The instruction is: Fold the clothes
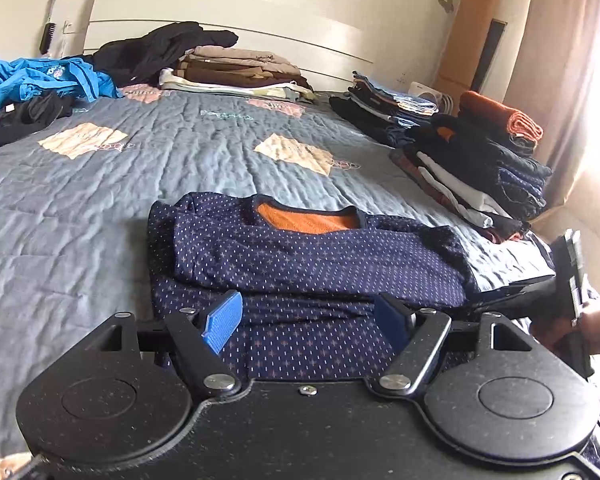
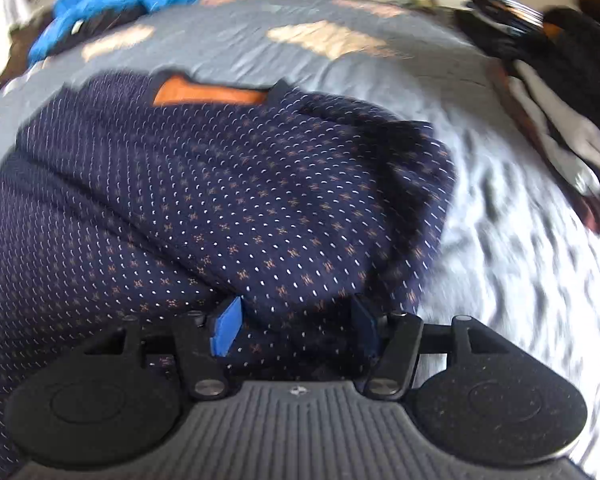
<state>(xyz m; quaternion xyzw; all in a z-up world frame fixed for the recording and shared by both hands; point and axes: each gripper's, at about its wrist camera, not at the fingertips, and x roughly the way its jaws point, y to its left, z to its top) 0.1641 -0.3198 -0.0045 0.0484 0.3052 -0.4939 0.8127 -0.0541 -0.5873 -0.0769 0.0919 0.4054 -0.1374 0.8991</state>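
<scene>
A navy dotted sweater [image 1: 300, 256] with orange lining lies partly folded at the near edge of a bed's grey quilt [image 1: 100, 200]. Both the left tongs [image 1: 306, 322] and the right tongs [image 2: 294, 330] (that view is blurred) stand spread wide over its fabric, gripping nothing. Folded clothes stacks [image 1: 472, 168] line the bed's right side.

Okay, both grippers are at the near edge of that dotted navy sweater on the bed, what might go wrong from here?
Both the left gripper and right gripper are open, so the navy sweater may slip or be pinched through only one layer, undoing the fold. The right wrist view is blurred by motion; a fast move might drag it toward the folded stack.
</scene>
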